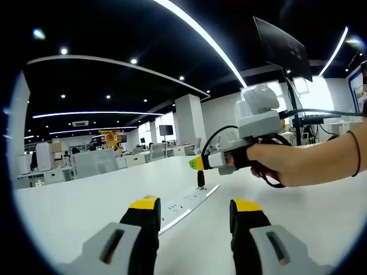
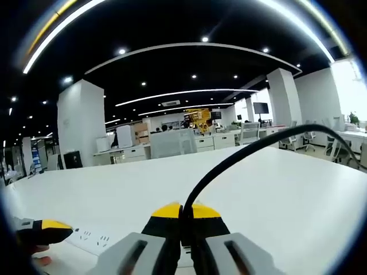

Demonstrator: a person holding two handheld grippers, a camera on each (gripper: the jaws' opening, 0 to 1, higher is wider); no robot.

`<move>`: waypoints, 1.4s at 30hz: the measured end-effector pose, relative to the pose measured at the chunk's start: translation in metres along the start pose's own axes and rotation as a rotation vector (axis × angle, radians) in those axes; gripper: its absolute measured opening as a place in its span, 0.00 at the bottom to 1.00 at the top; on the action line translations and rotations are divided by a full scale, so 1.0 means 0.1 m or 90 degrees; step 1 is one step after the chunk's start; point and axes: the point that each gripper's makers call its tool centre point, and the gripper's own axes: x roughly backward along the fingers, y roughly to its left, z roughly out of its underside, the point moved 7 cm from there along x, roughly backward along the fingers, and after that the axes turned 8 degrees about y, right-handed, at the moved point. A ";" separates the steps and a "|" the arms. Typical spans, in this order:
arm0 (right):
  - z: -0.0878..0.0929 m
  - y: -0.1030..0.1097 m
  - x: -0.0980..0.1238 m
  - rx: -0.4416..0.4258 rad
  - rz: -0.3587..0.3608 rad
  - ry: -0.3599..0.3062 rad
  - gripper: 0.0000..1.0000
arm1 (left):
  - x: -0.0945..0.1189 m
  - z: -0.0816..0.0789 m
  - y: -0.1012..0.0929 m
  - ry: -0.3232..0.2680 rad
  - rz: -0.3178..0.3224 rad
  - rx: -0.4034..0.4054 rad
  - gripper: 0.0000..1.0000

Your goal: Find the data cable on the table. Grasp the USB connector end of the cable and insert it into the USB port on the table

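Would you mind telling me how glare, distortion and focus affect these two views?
Left gripper view: the window beyond the right gripper is blown out, and the ceiling light strip bows from fisheye distortion. Right gripper view: the cable is sharp against the evenly lit white table, while the far desks look soft.

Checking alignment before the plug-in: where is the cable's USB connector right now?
In the left gripper view, the USB connector hangs below the right gripper, right of centre, over the far end of the power strip on the white table.
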 end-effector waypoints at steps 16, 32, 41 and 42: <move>0.05 0.00 -0.04 0.003 -0.012 0.007 0.05 | -0.05 0.03 0.00 0.019 0.003 -0.012 0.48; 0.06 -0.05 -0.10 0.009 -0.028 -0.006 0.04 | -0.08 0.05 0.03 0.026 0.000 -0.013 0.48; 0.06 -0.03 -0.09 0.017 -0.025 -0.009 0.05 | -0.08 0.06 0.04 0.030 -0.003 -0.016 0.48; 0.06 -0.03 -0.09 0.017 -0.025 -0.009 0.05 | -0.08 0.06 0.04 0.030 -0.003 -0.016 0.48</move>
